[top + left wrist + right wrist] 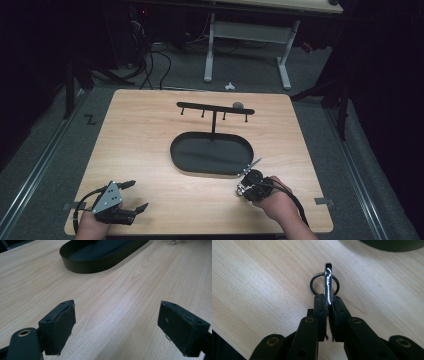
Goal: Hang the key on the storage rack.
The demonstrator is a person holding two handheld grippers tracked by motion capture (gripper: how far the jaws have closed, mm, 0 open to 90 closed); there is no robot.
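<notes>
Dim workroom, grey carpet, cables and a white-legged desk [247,37] across the top of the high view; pale wooden table [150,150] at centre frame.

Item 1: black oval tray [211,153], centre of the table, shallow-walled, apparently empty; also upper left of the left gripper view [82,265].

Item 2: black hook stand [215,109] rising from the tray's far edge, a crossbar with small pegs hanging below it; a small grey object [238,105] sits at the bar's right end, too small to identify; the pegs are presumably meant for hanging ringed items.

Item 3: metal clip with a key ring [327,283], lower right of centre in the high view, just outside the tray's near right rim; a shiny bar stands on edge with the ring threaded through it; held by one end so the ring hangs free beyond the jaws, probably to leave it open for a peg.

Item 4: right gripper [328,306], jaws closed tight on the clip's lower end, just above the tabletop.

Item 5: left gripper [132,196], lower left of the high view, jaws spread wide, nothing between the pads [61,323], waiting low over bare wood.
</notes>
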